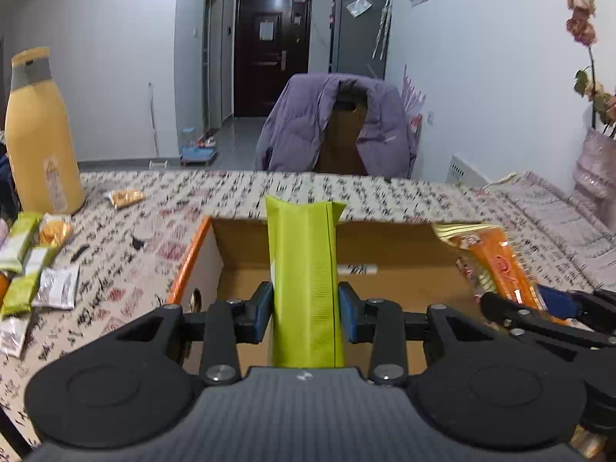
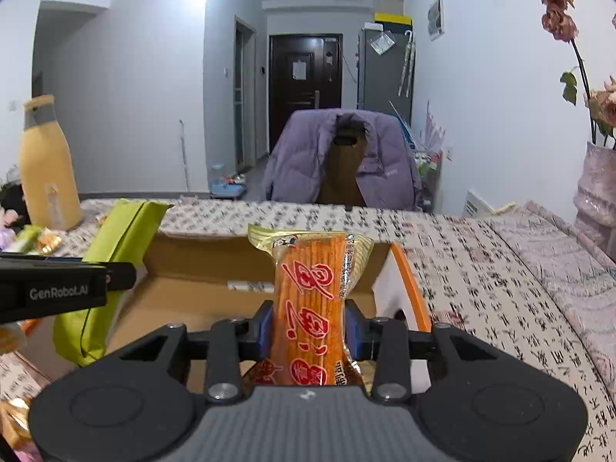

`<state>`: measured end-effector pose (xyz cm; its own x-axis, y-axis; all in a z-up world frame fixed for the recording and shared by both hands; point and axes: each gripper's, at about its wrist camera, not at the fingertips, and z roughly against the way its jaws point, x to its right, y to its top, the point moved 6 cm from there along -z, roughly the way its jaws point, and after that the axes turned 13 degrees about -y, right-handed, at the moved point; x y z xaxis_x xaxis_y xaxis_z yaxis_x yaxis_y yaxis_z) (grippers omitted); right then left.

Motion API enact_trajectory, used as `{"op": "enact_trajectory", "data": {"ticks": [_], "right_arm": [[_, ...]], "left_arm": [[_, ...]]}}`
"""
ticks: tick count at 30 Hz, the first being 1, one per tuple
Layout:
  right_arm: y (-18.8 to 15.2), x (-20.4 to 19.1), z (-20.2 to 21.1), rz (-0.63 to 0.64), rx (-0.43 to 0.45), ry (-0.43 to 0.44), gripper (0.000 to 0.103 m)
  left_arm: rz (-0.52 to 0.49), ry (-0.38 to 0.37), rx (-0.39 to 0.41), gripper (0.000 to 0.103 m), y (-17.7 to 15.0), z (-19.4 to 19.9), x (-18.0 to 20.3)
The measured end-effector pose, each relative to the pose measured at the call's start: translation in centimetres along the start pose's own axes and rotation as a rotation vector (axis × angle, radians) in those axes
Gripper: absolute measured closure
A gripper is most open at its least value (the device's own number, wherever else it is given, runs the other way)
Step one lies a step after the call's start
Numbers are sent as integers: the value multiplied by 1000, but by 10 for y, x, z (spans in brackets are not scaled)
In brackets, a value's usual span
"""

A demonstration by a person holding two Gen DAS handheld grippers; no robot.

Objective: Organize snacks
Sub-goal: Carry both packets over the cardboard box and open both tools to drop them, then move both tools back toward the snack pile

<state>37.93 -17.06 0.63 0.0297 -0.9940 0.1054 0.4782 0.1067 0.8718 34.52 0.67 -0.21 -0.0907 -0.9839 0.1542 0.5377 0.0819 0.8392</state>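
Note:
My left gripper (image 1: pixel 306 313) is shut on a plain green snack packet (image 1: pixel 304 269), held upright over an open cardboard box (image 1: pixel 404 254) with an orange rim. My right gripper (image 2: pixel 310 327) is shut on an orange snack packet with red lettering (image 2: pixel 312 296), also held over the box (image 2: pixel 192 258). The orange packet (image 1: pixel 496 261) and right gripper show at the right of the left wrist view. The green packet (image 2: pixel 115 261) and left gripper show at the left of the right wrist view. Several loose snack packets (image 1: pixel 34 269) lie on the table to the left.
A tall yellow bottle (image 1: pixel 40 134) stands at the table's far left. The table has a patterned cloth (image 1: pixel 385 196). A chair draped with a purple jacket (image 1: pixel 335 127) stands beyond the far edge. A pink vase with dried flowers (image 2: pixel 596 181) is at the right.

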Motion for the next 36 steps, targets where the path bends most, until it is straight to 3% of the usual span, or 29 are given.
{"op": "enact_trajectory", "data": {"ticks": [8,10,11,12,14,15,16,18,26,36], "right_arm": [[-5,4,1,0,-5,23,63],[-6,6,1,-3,-8,21,56],[-6,6,2,-3,-8,22,54],[-6,6,2,-4,-8,21,43],[-6,7,4,-7,3,21,33],[-5,7,6,-9,10,20,24],[-4,8,7,-14,18,22,13],[-4,9,9,-21,28,24,0],[1,11,16,-29,49,22,0],[12,15,49,-18,107,11,0]], "left_arm": [[8,-8,-5,62,-7,-2,-8],[2,-16,13,49,-6,2,-5],[-4,-13,24,37,-5,4,-4],[-9,-6,38,20,-4,6,-3],[-16,4,75,3,-1,12,-2],[-15,3,95,0,1,16,-2],[-12,1,111,0,2,18,-1],[-6,-8,125,0,4,21,-1],[-7,-20,133,0,9,27,3],[-44,-24,175,0,14,63,16]]}}
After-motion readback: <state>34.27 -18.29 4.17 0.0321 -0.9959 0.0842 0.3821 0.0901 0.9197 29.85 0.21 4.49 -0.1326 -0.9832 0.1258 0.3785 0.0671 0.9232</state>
